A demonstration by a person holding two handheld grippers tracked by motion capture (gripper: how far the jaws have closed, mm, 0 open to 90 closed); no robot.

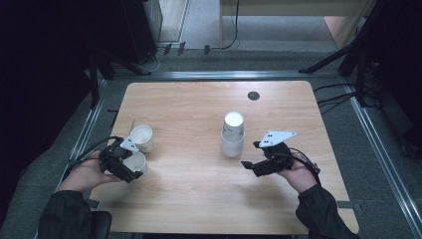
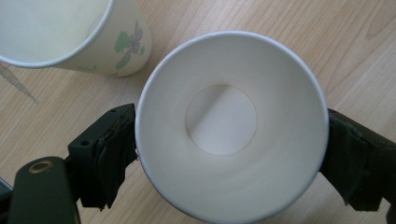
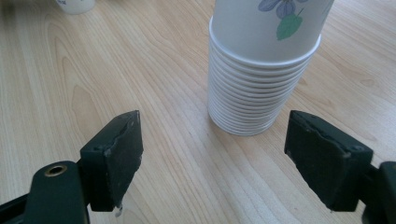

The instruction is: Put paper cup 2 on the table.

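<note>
The left gripper (image 1: 130, 168) sits at the near left of the table (image 1: 189, 199), its 2 jaws standing either side of an upright paper cup (image 2: 231, 126) — the left gripper view looks straight down into it. The left pad meets the cup's rim and the right pad sits right at the wall, yet the rim keeps a full round shape, so this reads as a slack bracket, not a squeeze. My call: the cup is being set down here, just beside a second cup (image 1: 142, 137) with a green flower print that stands a little farther back.

Over on the other side, the right gripper (image 1: 252, 167) hovers low with its jaws spread wide and nothing between them, pointed at the stack of cups (image 1: 233, 134) standing upside down near the middle of the table. The stack is near those jaws, not touched.

Next up, as I judge it — the left gripper needs to lift clear without tipping the cup, while the right closes on the top cup of the stack and peels off just 1.
</note>
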